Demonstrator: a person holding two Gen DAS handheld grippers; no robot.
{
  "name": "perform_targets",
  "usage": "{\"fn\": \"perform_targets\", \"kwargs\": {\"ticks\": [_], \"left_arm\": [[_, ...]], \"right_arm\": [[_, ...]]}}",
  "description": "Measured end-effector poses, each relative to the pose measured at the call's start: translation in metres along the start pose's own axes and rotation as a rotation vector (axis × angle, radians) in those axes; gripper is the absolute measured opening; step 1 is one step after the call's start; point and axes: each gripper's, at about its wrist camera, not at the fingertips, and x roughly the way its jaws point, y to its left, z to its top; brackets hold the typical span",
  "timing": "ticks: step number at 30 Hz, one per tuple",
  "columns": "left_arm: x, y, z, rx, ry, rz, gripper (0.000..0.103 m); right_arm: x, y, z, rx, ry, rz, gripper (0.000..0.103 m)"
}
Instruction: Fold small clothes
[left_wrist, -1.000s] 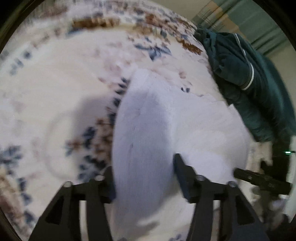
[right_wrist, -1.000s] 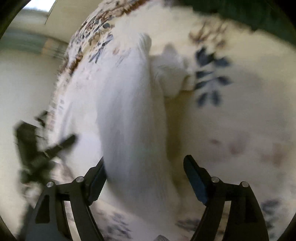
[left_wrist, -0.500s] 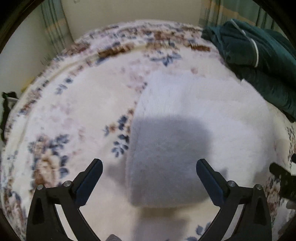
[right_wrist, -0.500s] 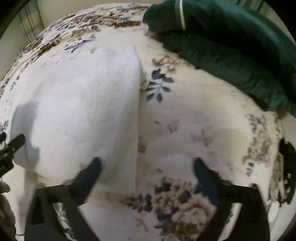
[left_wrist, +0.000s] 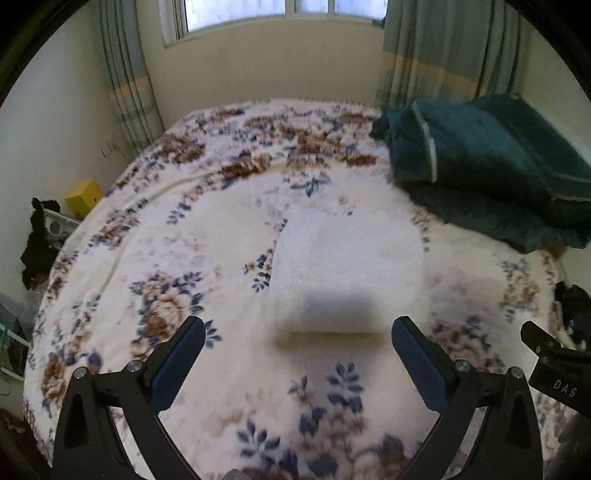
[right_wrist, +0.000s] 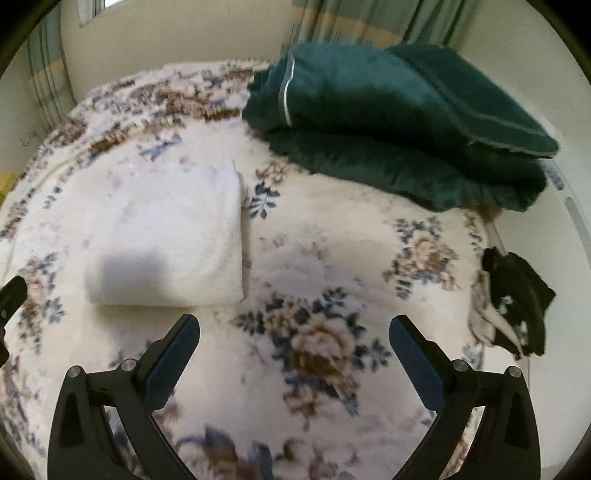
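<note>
A white fluffy cloth (left_wrist: 347, 269) lies folded into a thick rectangle on the floral bedspread (left_wrist: 177, 258). It also shows in the right wrist view (right_wrist: 166, 236), left of centre. My left gripper (left_wrist: 297, 341) is open and empty, held above the bed just short of the cloth's near edge. My right gripper (right_wrist: 295, 339) is open and empty, to the right of the cloth over bare bedspread (right_wrist: 332, 258). The right gripper's body shows at the right edge of the left wrist view (left_wrist: 554, 369).
A folded dark green blanket (left_wrist: 491, 170) (right_wrist: 402, 122) lies at the back right of the bed. A black-and-white garment (right_wrist: 517, 299) lies at the bed's right edge. A yellow box (left_wrist: 84, 195) and dark clutter (left_wrist: 37, 243) stand on the floor left. Curtains and a window are behind.
Both grippers let go of the white cloth, opened wide and pulled back and up. The cloth now lies folded on the bed, farther from both cameras.
</note>
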Motion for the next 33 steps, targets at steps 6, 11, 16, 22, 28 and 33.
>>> {"fn": "perform_targets", "kwargs": {"ticks": [6, 11, 16, 22, 28, 33], "left_arm": [[-0.119, -0.002, -0.001, -0.005, -0.086, -0.014, 0.103], [-0.202, -0.007, -0.005, -0.008, -0.135, -0.009, 0.103], [-0.276, -0.012, -0.012, -0.018, -0.187, -0.015, 0.103], [-0.338, -0.011, -0.024, -0.029, -0.24, -0.015, 0.103], [-0.372, -0.007, -0.037, -0.029, -0.245, -0.009, 0.103], [-0.387, -0.003, -0.042, -0.052, -0.241, 0.005, 0.103]], "right_arm": [[-0.131, -0.035, -0.022, 0.009, -0.092, 0.016, 0.103], [-0.235, -0.065, -0.042, 0.019, -0.181, 0.019, 0.103], [-0.333, -0.09, -0.064, 0.026, -0.26, 0.037, 0.103], [-0.424, -0.11, -0.094, 0.004, -0.352, 0.052, 0.103], [-0.485, -0.124, -0.118, 0.017, -0.408, 0.092, 0.103], [-0.51, -0.13, -0.127, 0.012, -0.417, 0.113, 0.103]]}}
